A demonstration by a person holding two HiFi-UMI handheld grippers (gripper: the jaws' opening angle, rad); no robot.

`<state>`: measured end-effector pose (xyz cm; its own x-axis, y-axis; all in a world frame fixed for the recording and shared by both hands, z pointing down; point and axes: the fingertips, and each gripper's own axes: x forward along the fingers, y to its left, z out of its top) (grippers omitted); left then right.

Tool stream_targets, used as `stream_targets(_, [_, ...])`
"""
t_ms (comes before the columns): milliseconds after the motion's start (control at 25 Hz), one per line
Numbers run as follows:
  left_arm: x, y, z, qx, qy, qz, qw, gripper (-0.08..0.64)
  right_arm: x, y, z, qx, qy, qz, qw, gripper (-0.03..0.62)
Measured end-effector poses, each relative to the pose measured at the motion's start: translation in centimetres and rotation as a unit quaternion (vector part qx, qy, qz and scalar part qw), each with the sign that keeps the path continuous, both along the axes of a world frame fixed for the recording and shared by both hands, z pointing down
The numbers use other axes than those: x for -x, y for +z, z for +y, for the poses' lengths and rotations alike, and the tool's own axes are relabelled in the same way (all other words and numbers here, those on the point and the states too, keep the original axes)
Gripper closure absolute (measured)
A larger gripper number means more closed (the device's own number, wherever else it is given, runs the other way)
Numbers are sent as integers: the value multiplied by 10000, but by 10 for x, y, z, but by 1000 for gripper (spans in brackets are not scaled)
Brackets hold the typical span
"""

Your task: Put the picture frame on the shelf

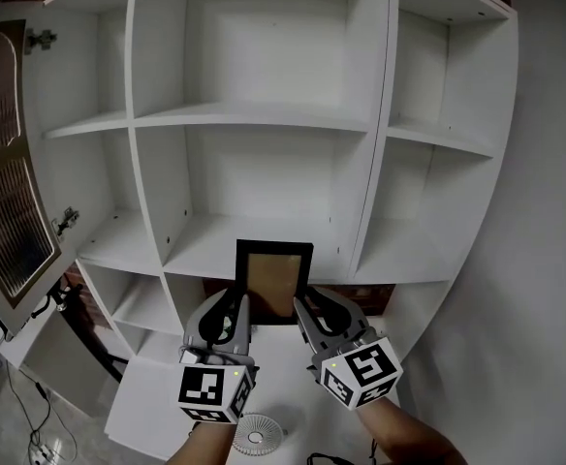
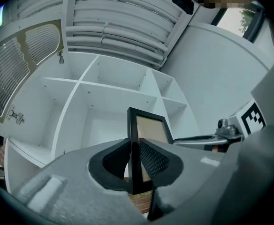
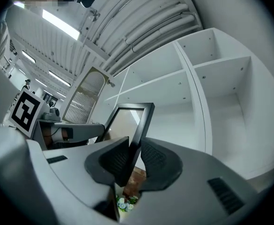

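The frame (image 1: 274, 281) hangs upright in the air before the shelf's (image 1: 254, 116) middle bay, not yet on it; left gripper (image 1: 236, 301) jaws clamp its left edge and right gripper (image 1: 300, 304) jaws its right, probably to keep it square for setting down.

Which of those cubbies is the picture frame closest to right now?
The wide centre cubby, just below the top row. The frame has its top edge overlapping that cubby's floor. The others sit higher, lower or off to the sides.
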<state>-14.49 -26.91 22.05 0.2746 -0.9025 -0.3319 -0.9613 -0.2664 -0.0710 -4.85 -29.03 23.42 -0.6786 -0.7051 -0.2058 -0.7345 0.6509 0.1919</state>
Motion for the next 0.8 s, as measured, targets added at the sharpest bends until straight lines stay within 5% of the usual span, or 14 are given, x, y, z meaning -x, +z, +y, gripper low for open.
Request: stream_targets(800, [40,-43,-94,18,137,-168,9998,489,41,-47,-95,-18,390,82,9992,507])
